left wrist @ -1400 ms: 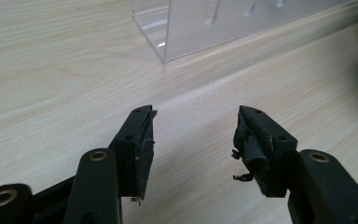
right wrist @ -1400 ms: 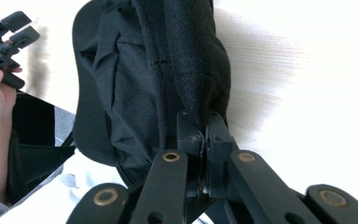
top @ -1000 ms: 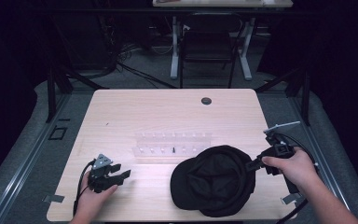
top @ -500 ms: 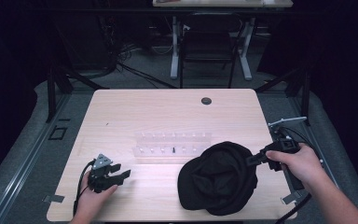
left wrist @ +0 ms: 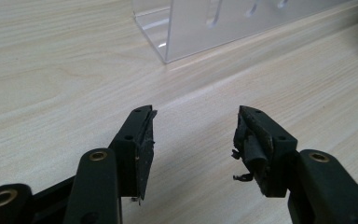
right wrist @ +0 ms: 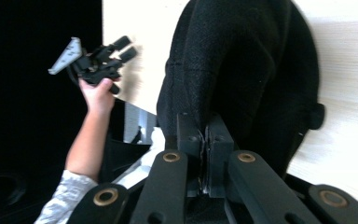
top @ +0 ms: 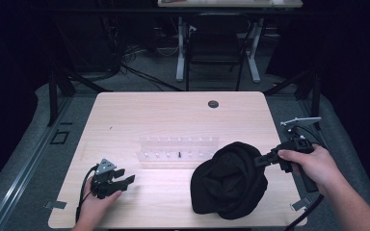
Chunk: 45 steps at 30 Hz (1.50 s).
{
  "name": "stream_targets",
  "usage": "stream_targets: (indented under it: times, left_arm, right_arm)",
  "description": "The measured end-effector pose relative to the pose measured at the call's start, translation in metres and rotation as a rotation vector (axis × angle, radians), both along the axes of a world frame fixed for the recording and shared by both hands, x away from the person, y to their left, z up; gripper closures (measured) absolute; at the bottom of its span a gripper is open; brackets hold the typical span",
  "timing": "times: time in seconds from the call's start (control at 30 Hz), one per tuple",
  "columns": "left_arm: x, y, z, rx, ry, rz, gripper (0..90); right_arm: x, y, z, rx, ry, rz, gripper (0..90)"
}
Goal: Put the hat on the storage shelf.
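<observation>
Nearest the person, the left gripper (top: 125, 179) rests on the near left part of the desk (top: 173, 115) with its fingers (left wrist: 142, 140) spread wide and nothing between them; in the left gripper view only bare wood lies ahead, with the corner of a clear plastic rack (left wrist: 205, 28) farther off.

On the near right, the right gripper (top: 259, 160) has its fingers (right wrist: 189, 135) pressed tight on a fold at the right edge of a black cap (top: 231, 180). The cap sits bunched on the near right of the desk, its right side lifted by the grip while its lower part looks to be touching the wood — how much of it is clear of the surface I cannot tell. In the right gripper view the dark cloth hangs away from the pinch, a small button or tab showing at its edge.

The step in hand looks like lifting the cap by its edge. To do it well, the pinch should hold a good fold of cloth rather than a thin lip, since soft fabric can slip as its weight comes onto the grip. A slow, steady rise lets the cap hang and settle — a jerk would swing it.

Just beyond the cap stands the clear rack (top: 178, 149), close enough that the cloth could brush it, so the lift is best kept to the near side. Farther still, a small dark round fitting (top: 213, 104) sits near the far edge.
</observation>
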State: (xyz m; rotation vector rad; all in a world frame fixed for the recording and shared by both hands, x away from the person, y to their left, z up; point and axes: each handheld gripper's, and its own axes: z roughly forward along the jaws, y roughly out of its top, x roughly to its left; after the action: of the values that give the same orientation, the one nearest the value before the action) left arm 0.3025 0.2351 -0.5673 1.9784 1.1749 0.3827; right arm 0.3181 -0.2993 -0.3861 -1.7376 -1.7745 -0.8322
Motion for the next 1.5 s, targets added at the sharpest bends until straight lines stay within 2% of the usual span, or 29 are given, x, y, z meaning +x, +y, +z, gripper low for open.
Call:
stream_targets:
  times: [0.07,0.1,0.13,0.33,0.53,0.73,0.87,1.23,1.5]
  left_arm:
    - [0.000,0.000,0.000,0.006,0.000,0.004,47.0]
    - [0.000,0.000,0.000,0.003,0.000,0.006,47.0]
    - [0.000,0.000,0.000,0.001,0.002,0.006,47.0]
    - [0.000,0.000,0.001,0.005,0.011,-0.003,47.0]
    - [0.000,0.001,0.001,0.004,0.007,-0.002,47.0]
    - [0.000,0.000,0.000,0.002,-0.001,0.007,47.0]
    - [0.000,0.000,0.001,0.004,0.010,-0.003,47.0]
    - [0.000,0.000,0.000,-0.004,0.003,0.000,47.0]
    - [0.000,0.000,0.000,-0.002,0.003,-0.001,47.1]
  right_arm:
    - [0.000,0.001,0.002,0.019,-0.004,-0.001,87.9]
    - [0.000,0.000,0.004,0.023,-0.007,0.016,87.9]
    - [-0.001,0.002,0.005,0.031,-0.011,0.000,87.9]
    - [0.000,0.004,0.013,0.067,-0.035,0.020,87.9]
    - [0.000,0.005,0.019,0.099,-0.056,0.009,87.9]
    - [0.000,0.006,0.026,0.105,-0.071,0.007,87.9]
    - [0.000,0.005,0.033,0.113,-0.087,0.012,88.0]
    - [0.001,0.003,0.050,0.151,-0.136,-0.025,88.0]
    - [0.005,0.008,0.066,0.177,-0.177,-0.011,88.0]
